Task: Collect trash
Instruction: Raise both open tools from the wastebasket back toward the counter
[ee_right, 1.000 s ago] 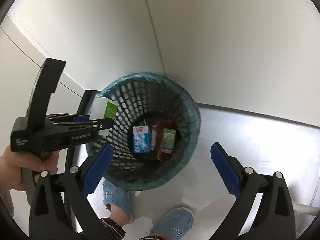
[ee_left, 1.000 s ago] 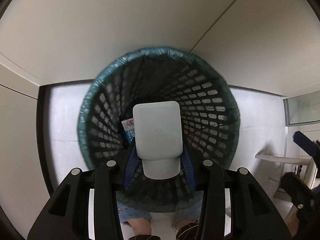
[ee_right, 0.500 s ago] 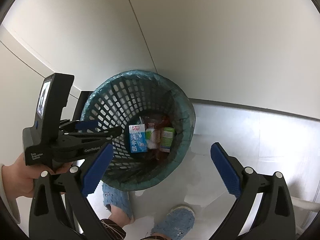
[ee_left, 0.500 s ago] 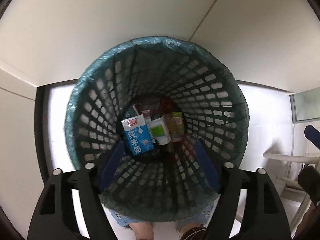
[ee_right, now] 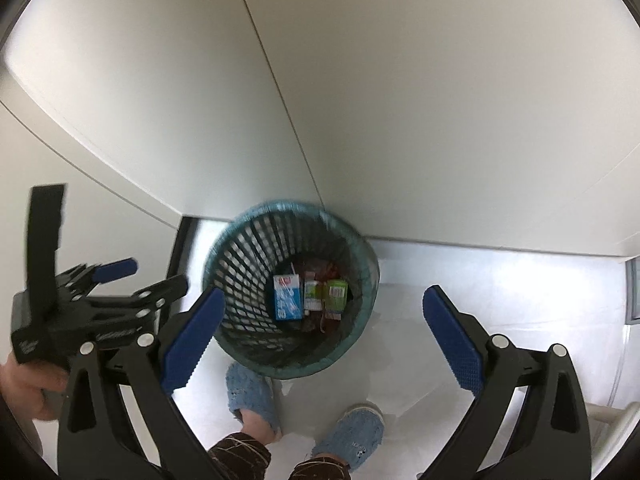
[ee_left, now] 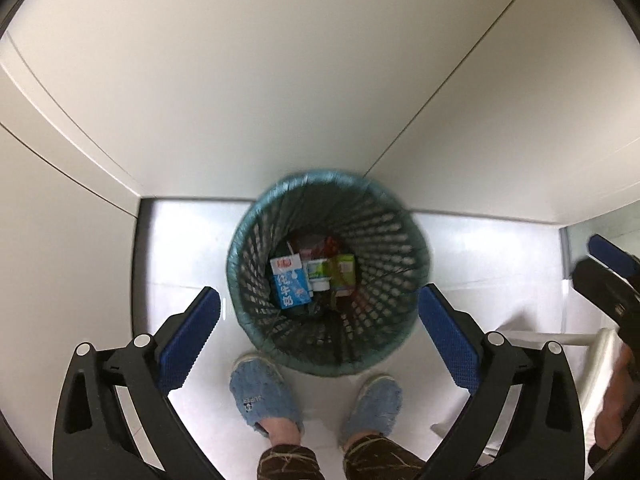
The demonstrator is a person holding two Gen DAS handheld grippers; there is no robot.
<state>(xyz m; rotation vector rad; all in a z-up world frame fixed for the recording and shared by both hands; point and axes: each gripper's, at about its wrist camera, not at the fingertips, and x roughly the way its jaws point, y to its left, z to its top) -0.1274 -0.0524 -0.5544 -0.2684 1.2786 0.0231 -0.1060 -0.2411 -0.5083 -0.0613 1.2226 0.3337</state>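
A teal mesh waste basket (ee_left: 240,280) (ee_right: 224,248) stands on the pale floor by the wall. Inside lie a blue-and-white milk carton (ee_left: 289,280) (ee_right: 287,297), a white bottle with a green label (ee_left: 318,276) (ee_right: 312,296), a green carton (ee_left: 345,272) (ee_right: 335,294) and some red wrappers. My left gripper (ee_left: 319,295) hangs high over the basket, its jaws opening wide with nothing between them. My right gripper (ee_right: 323,295) hovers beside it, also open and empty. The right wrist view shows the left gripper (ee_right: 152,276) from the side, held in a hand.
The person's feet in blue slippers (ee_left: 264,400) (ee_right: 250,394) stand just in front of the basket. Pale wall panels rise behind it and at the left. A white rack (ee_left: 560,336) sits low at the right.
The white bottle left my left gripper and dropped into the basket. The left jaws spread wide. Both grippers rose, so the basket looks smaller and farther below.
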